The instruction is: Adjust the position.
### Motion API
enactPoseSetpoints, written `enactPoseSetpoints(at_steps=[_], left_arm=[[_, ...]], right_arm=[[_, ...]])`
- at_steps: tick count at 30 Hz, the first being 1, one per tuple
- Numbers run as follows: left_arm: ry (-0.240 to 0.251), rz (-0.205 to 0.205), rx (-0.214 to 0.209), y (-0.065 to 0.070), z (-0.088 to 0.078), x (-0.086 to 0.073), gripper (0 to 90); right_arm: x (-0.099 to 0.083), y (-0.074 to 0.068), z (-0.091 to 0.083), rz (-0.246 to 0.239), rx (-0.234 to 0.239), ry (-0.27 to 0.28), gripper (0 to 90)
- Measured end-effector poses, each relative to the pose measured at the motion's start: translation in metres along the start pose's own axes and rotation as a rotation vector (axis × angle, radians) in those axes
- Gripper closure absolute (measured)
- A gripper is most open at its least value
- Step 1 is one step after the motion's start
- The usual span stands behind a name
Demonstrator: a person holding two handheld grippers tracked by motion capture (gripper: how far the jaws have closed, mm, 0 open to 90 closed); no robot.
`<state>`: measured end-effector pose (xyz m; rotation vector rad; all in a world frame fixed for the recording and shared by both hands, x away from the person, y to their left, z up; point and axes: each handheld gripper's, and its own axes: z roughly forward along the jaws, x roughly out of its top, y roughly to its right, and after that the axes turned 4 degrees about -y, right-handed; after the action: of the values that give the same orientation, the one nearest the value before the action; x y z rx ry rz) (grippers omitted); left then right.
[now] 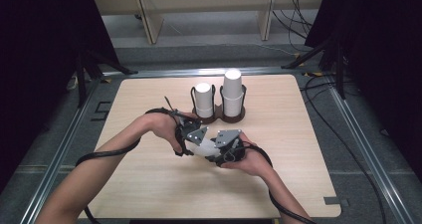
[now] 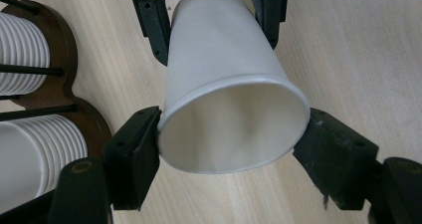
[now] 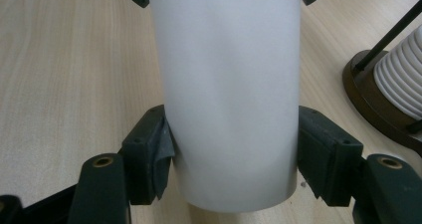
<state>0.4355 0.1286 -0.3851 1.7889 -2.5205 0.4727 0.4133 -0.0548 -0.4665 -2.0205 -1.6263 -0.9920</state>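
Note:
A white paper cup (image 1: 202,148) lies level above the table's middle, between both grippers. In the left gripper view its open mouth (image 2: 234,129) faces the camera. My left gripper (image 2: 234,134) has its two pads right at the rim's sides, and the rim stays round, not squeezed. In the right gripper view the cup's body (image 3: 229,94) runs away from the camera, and my right gripper (image 3: 234,139) is shut on it near the base, pads pressed to both sides. In the high view the left gripper (image 1: 197,145) and the right gripper (image 1: 213,152) point at each other.
A dark brown double holder (image 1: 219,117) stands behind the hands, with a short stack of white cups (image 1: 203,99) and a taller stack (image 1: 232,92) between thin black rods. The light wooden table (image 1: 149,184) ends at rounded edges; metal rails and cables lie beyond.

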Motion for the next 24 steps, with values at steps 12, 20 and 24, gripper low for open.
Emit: enactPoseSetpoints(at_steps=[12,20,24], left_arm=[[0.111,-0.141,0.098,-0.003,-0.002,-0.009,12.2],[0.226,-0.243,0.154,-0.003,-0.005,-0.024,10.0],[0.29,-0.313,0.183,0.002,0.0,-0.032,9.7]], right_arm=[[-0.007,0.004,-0.004,0.02,-0.032,0.046,35.8],[-0.017,0.003,-0.011,0.085,-0.081,0.081,35.7],[-0.023,0.003,-0.014,0.112,-0.118,0.103,35.6]])
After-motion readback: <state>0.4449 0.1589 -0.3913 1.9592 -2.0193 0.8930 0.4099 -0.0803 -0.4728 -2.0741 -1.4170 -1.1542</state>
